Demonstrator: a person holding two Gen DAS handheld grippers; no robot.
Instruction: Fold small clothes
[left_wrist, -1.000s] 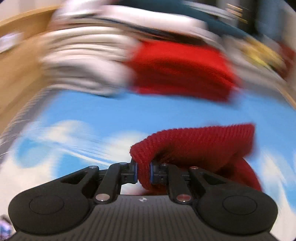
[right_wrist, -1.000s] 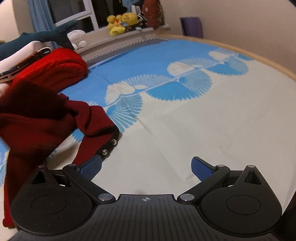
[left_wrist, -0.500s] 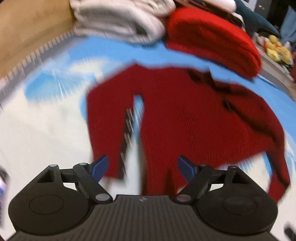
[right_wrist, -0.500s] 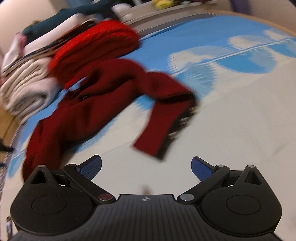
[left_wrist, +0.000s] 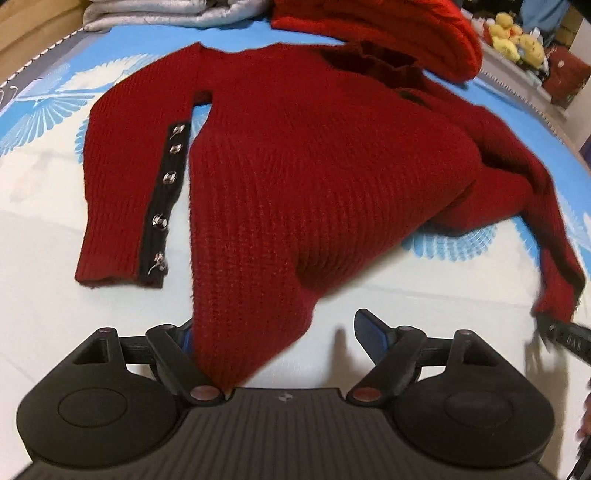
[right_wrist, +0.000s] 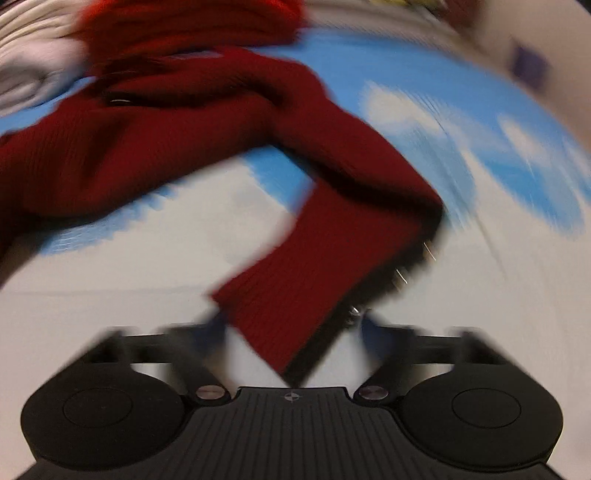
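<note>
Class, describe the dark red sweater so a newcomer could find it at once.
Start at the blue and white bedsheet. The sweater lies spread flat in its middle, below a folded brighter red knit. Only it has a black sleeve strip with silver buttons.

**Left view mostly sharp, right view smeared; warm indoor light**

Left wrist view: even, warm indoor light, moderately bright, no glare. The dark red sweater (left_wrist: 314, 177) ahead of the left gripper (left_wrist: 280, 332) is crisp, knit ribs readable; soft shadows beside the fingertips on the bedsheet (left_wrist: 40, 221). Slight smear at the far right edge. Fisheye bends the surface outward, corners go black.

Right wrist view: heavy motion blur throughout. The sleeve (right_wrist: 325, 251) just ahead of the right gripper (right_wrist: 291, 325) is streaked, the fingers themselves ghosted, the sheet's blue pattern dragged into streaks to the right. Same light, slightly dimmer.
</note>
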